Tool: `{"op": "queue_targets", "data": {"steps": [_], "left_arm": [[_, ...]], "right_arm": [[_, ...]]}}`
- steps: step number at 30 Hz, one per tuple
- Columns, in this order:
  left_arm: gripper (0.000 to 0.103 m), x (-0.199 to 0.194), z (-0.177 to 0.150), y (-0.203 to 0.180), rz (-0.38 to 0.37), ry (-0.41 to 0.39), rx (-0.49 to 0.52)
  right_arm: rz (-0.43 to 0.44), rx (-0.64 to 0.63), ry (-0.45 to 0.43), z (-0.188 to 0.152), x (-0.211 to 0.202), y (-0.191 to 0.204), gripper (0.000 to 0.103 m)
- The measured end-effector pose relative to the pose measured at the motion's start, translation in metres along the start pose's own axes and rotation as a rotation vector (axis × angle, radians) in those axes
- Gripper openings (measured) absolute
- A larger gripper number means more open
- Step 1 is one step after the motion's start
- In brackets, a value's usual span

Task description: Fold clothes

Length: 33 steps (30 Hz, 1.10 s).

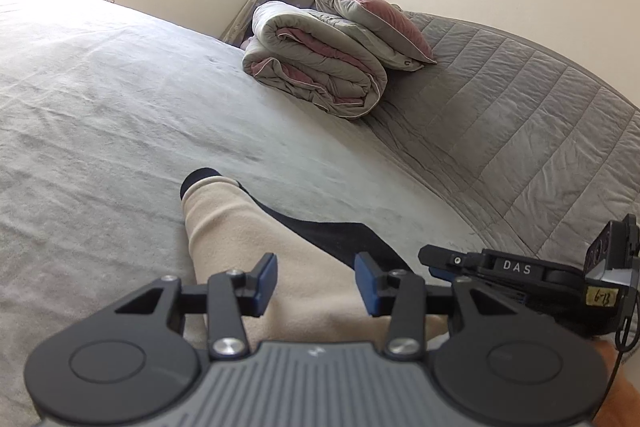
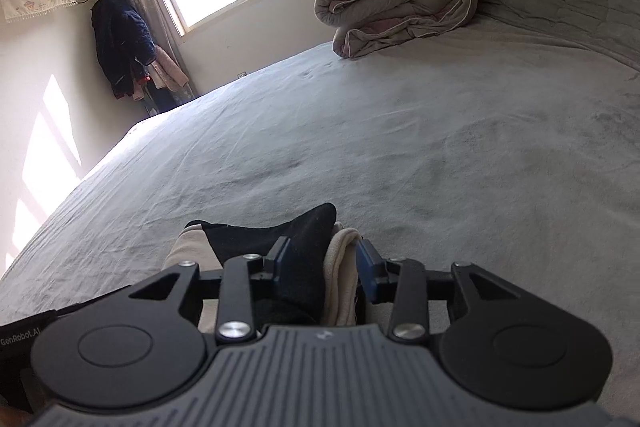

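Left wrist view: your left gripper (image 1: 316,285) is hovering low over the garment (image 1: 256,247), a beige piece with a black lining or second layer showing along its right edge and at the far cuff. Its fingers (image 1: 267,281) are standing apart with nothing between them; the cloth is passing underneath, not pinched. The garment is lying on the bed (image 1: 120,115), stretching away from you like a sleeve or a leg, flat enough that this hand seems to be waiting beside it or pinning nothing at all. At the right edge your right gripper (image 1: 472,267) is coming in side-on at the black part, so the two tools are sitting just beside each other over the near end.

Right wrist view: your right gripper (image 2: 322,263) is gripping the garment (image 2: 296,267). Black cloth and a rolled beige edge are bunching up between the fingers (image 2: 370,269), rising off the bed (image 2: 400,147) in a peak, which suggests you are lifting this end so it can be carried over the rest. Holding both layers together should keep them from sliding apart. Whether this is an early fold or a late one, I cannot judge from here.

The folded quilt (image 2: 400,3) and the pillow (image 1: 368,23) are sitting well apart at the headboard (image 1: 520,115), leaving you open bed ahead.
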<state>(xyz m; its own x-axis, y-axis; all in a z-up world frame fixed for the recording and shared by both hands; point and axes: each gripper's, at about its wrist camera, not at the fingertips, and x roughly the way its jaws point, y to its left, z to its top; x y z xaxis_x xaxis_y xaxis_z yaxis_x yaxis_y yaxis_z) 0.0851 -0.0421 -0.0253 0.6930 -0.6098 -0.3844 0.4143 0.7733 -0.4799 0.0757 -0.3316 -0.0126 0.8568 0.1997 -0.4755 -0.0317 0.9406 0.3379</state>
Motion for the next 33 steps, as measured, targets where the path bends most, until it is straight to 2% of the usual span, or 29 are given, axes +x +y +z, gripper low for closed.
{"op": "queue_targets", "data": {"steps": [3, 6, 11, 13, 14, 15, 17, 20, 23, 29, 33], "left_arm": [[0.040, 0.005, -0.003, -0.008, 0.002, 0.026, 0.062], [0.040, 0.012, -0.015, -0.014, 0.032, 0.070, 0.139], [0.040, 0.013, -0.030, -0.014, 0.022, 0.081, 0.195], [0.040, 0.010, -0.034, -0.015, 0.017, 0.080, 0.219], [0.040, 0.010, -0.035, -0.015, 0.016, 0.080, 0.227], [0.040, 0.009, -0.036, -0.015, 0.013, 0.079, 0.231], [0.042, 0.007, -0.036, -0.015, 0.011, 0.078, 0.232], [0.043, 0.005, -0.035, -0.017, 0.010, 0.080, 0.222], [0.049, -0.001, -0.026, -0.024, 0.006, 0.083, 0.233], [0.048, -0.014, -0.006, -0.025, -0.011, 0.029, 0.210], [0.047, -0.002, -0.014, -0.021, 0.016, 0.094, 0.214]], "right_arm": [[0.030, -0.116, -0.028, -0.004, -0.003, 0.018, 0.040], [0.040, -0.234, 0.001, -0.014, 0.002, 0.030, 0.040], [0.025, -0.221, 0.099, -0.018, 0.019, 0.015, 0.040], [0.019, -0.215, 0.138, -0.020, 0.026, 0.009, 0.044], [0.016, -0.212, 0.158, -0.021, 0.029, 0.006, 0.052], [0.013, -0.210, 0.177, -0.021, 0.032, 0.003, 0.055], [0.007, -0.204, 0.212, -0.023, 0.038, -0.002, 0.056], [0.009, -0.199, 0.188, -0.019, 0.032, 0.002, 0.056], [0.011, -0.193, 0.164, -0.016, 0.025, 0.007, 0.057], [0.043, -0.236, 0.063, -0.009, 0.008, 0.020, 0.058], [0.091, -0.294, 0.064, -0.014, 0.006, 0.032, 0.057]]}}
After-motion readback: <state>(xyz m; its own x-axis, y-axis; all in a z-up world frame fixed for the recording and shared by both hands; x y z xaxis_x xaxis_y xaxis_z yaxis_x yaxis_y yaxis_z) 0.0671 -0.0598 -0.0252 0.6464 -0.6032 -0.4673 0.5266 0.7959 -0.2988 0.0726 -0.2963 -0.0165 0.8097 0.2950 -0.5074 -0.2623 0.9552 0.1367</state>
